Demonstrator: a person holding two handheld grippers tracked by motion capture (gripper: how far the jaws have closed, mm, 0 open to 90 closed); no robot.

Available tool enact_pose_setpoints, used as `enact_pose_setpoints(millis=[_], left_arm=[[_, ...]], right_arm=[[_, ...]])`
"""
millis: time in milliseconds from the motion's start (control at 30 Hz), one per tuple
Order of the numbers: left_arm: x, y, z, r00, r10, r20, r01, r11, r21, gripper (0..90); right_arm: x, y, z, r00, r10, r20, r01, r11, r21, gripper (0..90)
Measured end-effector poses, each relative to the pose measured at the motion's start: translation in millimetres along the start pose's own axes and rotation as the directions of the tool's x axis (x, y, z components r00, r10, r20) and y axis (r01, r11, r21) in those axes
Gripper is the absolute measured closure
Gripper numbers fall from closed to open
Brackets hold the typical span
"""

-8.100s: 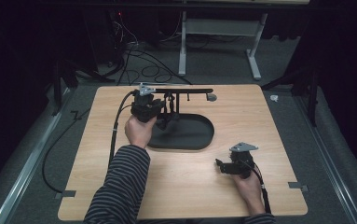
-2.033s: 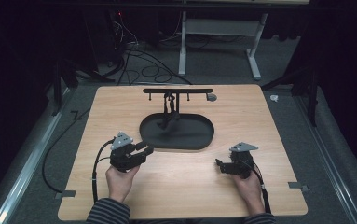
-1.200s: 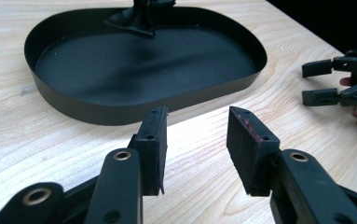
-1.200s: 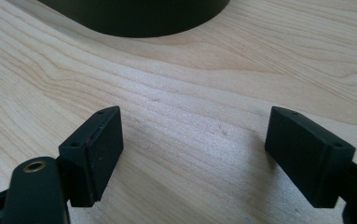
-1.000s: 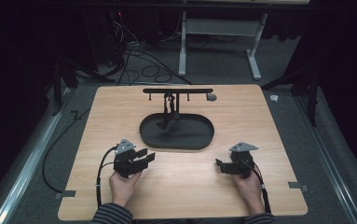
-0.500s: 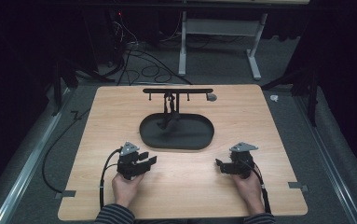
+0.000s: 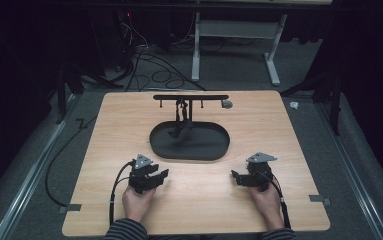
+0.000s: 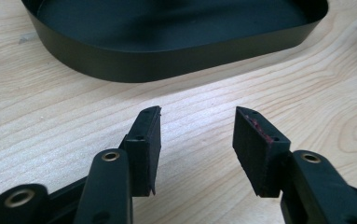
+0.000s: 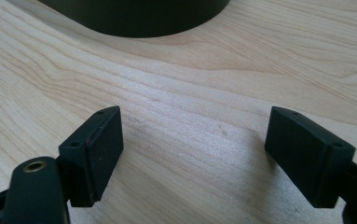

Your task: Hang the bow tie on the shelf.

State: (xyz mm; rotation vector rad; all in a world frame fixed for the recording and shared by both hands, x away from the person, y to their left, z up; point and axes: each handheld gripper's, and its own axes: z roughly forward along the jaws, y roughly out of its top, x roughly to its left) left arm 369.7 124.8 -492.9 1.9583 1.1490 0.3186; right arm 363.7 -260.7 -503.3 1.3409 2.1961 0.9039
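A black oval tray [image 7: 189, 156] sits mid-table, and a T-shaped black stand [image 7: 191, 97] rises from its far end. A dark strap-like item [image 7: 181, 116] hangs from the stand's crossbar down toward the tray. My left gripper [image 7: 162, 176] rests on the wood in front of the tray's left end, open and holding nothing. In the left gripper view its jaws stand apart over bare wood [image 8: 197, 114], facing the tray wall [image 8: 167, 60]. My right gripper [image 7: 235, 176] rests in front of the tray's right end, open wide [image 9: 195, 112] and holding nothing; the tray edge [image 9: 139, 14] lies just ahead.
The wooden table [image 7: 279, 130] has bare room on both sides of the tray and along its front edge. A small grey round piece [image 7: 226, 104] lies by the crossbar's right end. Cables [image 7: 144, 60] and a metal frame [image 7: 234, 30] stand on the floor beyond the table.
The left gripper has come back from the stand to the table's front. Over the last second it slid slightly right and nearer the front edge. The right gripper has not moved.
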Motion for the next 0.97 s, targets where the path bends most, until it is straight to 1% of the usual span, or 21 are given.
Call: enact_pose_setpoints(millis=[133,267,367,400,533,600,667,700,733,967], left_arm=[[0.1,-0.9,3.3,0.9999,0.005,-0.016,-0.005,0.9999,0.010,50.9],[0.1,-1.7,4.8,0.9989,0.020,-0.042,-0.019,0.9996,0.020,50.4],[0.6,-3.2,7.4,0.9986,0.020,-0.048,-0.018,0.9993,0.031,49.8],[0.5,-4.1,9.3,0.9982,0.028,-0.053,-0.026,0.9988,0.042,49.6],[-2.0,-5.7,10.2,0.9958,0.064,-0.066,-0.062,0.9974,0.037,48.3],[-3.8,-8.6,11.4,0.9924,0.093,-0.080,-0.092,0.9956,0.020,46.0],[-7.3,-8.7,12.6,0.9876,0.121,-0.100,-0.119,0.9924,0.030,43.3],[-8.5,-8.6,13.2,0.9865,0.127,-0.104,-0.124,0.9917,0.033,42.1],[-8.5,-8.5,13.3,0.9870,0.125,-0.102,-0.122,0.9920,0.033,40.8],[-8.7,-8.4,13.6,0.9871,0.125,-0.100,-0.122,0.9919,0.034,39.5]], right_arm=[[0.0,0.0,0.0,1.0000,0.001,0.000,-0.001,1.000,0.000,20.5],[0.0,0.0,0.0,1.0000,0.000,0.000,0.000,1.000,0.000,20.5],[0.0,0.0,0.0,1.0000,0.000,0.000,0.000,1.000,0.000,20.5],[0.0,0.0,0.0,1.0000,0.000,0.000,0.000,1.000,0.000,20.5],[0.0,0.0,0.0,1.0000,0.000,0.000,0.000,1.000,0.000,20.5],[0.0,0.0,0.0,1.0000,0.000,0.000,0.000,1.000,0.000,20.5],[0.1,0.0,0.0,1.0000,0.000,0.000,0.000,1.000,0.000,20.5],[0.0,0.0,0.0,1.0000,0.000,0.000,0.000,1.000,0.000,20.5],[0.1,0.0,-0.1,1.0000,0.001,0.000,-0.001,1.000,0.000,20.5],[0.0,0.0,0.0,1.0000,0.000,0.000,0.000,1.000,0.000,20.5]])
